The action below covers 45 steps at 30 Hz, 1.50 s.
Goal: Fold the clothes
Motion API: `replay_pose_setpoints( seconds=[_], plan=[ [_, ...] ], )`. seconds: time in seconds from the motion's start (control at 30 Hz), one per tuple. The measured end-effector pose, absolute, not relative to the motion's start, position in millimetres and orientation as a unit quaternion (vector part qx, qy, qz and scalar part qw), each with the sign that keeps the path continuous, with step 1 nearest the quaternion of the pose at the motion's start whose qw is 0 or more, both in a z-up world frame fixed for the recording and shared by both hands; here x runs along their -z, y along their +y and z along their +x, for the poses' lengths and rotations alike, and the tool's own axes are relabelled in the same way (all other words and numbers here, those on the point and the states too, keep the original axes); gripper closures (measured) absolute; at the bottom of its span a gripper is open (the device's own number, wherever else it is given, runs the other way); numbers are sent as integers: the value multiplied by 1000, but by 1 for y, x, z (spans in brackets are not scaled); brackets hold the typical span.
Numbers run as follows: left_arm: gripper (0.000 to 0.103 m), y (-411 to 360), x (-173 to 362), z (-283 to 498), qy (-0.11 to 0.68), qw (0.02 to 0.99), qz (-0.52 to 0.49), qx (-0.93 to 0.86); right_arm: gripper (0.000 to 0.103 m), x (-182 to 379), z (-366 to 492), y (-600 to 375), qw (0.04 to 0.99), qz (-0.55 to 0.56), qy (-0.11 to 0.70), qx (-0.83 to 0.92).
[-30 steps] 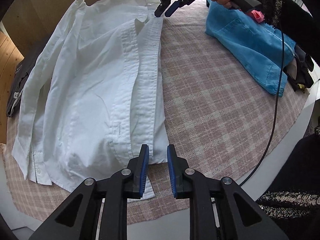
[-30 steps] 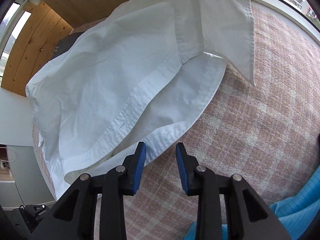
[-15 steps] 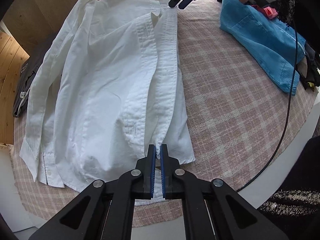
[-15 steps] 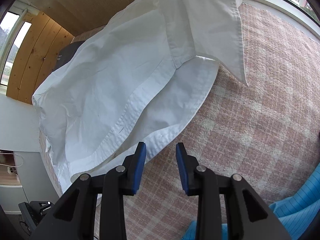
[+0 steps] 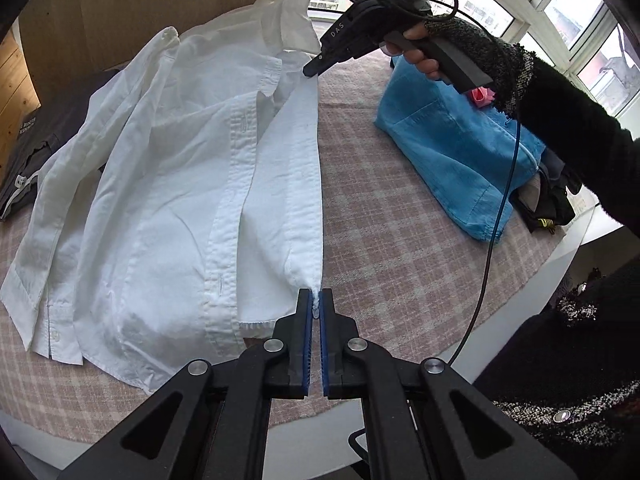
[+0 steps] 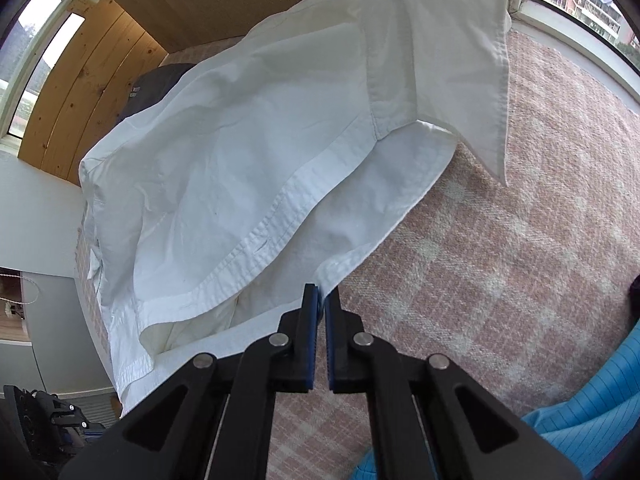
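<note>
A white button-up shirt (image 5: 180,184) lies open on a pink checked tablecloth (image 5: 392,240). My left gripper (image 5: 316,300) is shut on the shirt's bottom hem corner at the front placket. My right gripper (image 5: 310,69) is shut on the placket edge near the collar, at the far end of the same edge. In the right wrist view the right gripper (image 6: 321,294) pinches the white shirt's (image 6: 260,160) placket edge below the collar (image 6: 460,60). The edge is lifted and stretched between the two grippers.
A folded blue garment (image 5: 452,152) lies on the right of the table, with dark clothes (image 5: 548,204) beyond it. A dark grey garment (image 5: 28,152) lies at the far left. The round table's edge (image 5: 576,248) runs close on the right and front. A black cable (image 5: 492,240) hangs from the right gripper.
Both grippers went from open to shut on the shirt's front edge: the left on the hem corner first, then the right near the collar. The edge has lifted off the cloth.
</note>
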<state>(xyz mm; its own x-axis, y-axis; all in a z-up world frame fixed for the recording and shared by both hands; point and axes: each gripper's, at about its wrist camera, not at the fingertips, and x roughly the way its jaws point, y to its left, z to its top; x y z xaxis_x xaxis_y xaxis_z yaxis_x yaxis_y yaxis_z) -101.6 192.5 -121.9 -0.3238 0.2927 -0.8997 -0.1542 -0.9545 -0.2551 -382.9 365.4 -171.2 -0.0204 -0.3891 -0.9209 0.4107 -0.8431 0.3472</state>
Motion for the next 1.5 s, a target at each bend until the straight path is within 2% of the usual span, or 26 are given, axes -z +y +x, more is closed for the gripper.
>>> replay_pose_setpoints(
  seconds=[0.2,0.4,0.5,0.57,0.6,0.63,0.67,0.73,0.77,0.83,0.87,0.9,1.0,1.13,1.27,1.3,1.33,1.37,1.4,1.5],
  plan=[
    [100,244,127,-112,-80,221,-555,-798,100,156,-390,392,265,635,69,722],
    [100,311,167,-130,-96,293,-573,-759,100,166,-388,390,244,622,133,732],
    [99,319,190,-125,-87,275,-618,-731,99,183,-384,384,242,633,170,715],
    [99,305,178,-106,-91,262,-616,-737,97,176,-380,391,242,625,176,721],
    [96,294,169,-96,-91,251,-608,-747,97,169,-379,397,243,619,175,726],
    [88,280,160,-88,-88,232,-601,-760,97,161,-378,404,239,613,174,733],
    [84,266,153,-80,-79,206,-595,-773,96,150,-378,411,236,604,168,742],
    [85,237,142,-69,-39,131,-587,-798,96,127,-376,421,242,587,149,758],
    [85,222,140,-67,-28,100,-583,-806,94,118,-375,422,255,583,134,760],
    [84,194,143,-68,-27,51,-580,-813,79,114,-374,417,291,591,96,746],
    [84,184,146,-71,-22,33,-580,-814,66,114,-374,414,309,596,76,738],
    [84,178,151,-73,-13,21,-581,-814,62,115,-367,398,319,601,65,730],
    [84,169,167,-79,14,4,-589,-808,62,124,-335,327,328,615,60,714],
    [84,170,181,-84,32,6,-597,-802,62,170,-353,298,312,646,49,695],
    [83,169,192,-85,39,10,-598,-801,62,185,-365,289,291,659,19,693],
    [85,168,195,-85,37,12,-601,-798,62,186,-367,289,285,657,12,697],
    [96,165,198,-84,33,12,-604,-797,63,185,-368,289,283,654,8,701],
    [103,160,199,-82,26,10,-604,-796,70,184,-369,289,280,651,9,705],
    [103,155,200,-80,19,8,-605,-796,84,181,-368,289,280,647,14,709],
    [103,141,194,-74,-5,2,-596,-803,90,171,-363,287,281,635,36,719]
  ],
)
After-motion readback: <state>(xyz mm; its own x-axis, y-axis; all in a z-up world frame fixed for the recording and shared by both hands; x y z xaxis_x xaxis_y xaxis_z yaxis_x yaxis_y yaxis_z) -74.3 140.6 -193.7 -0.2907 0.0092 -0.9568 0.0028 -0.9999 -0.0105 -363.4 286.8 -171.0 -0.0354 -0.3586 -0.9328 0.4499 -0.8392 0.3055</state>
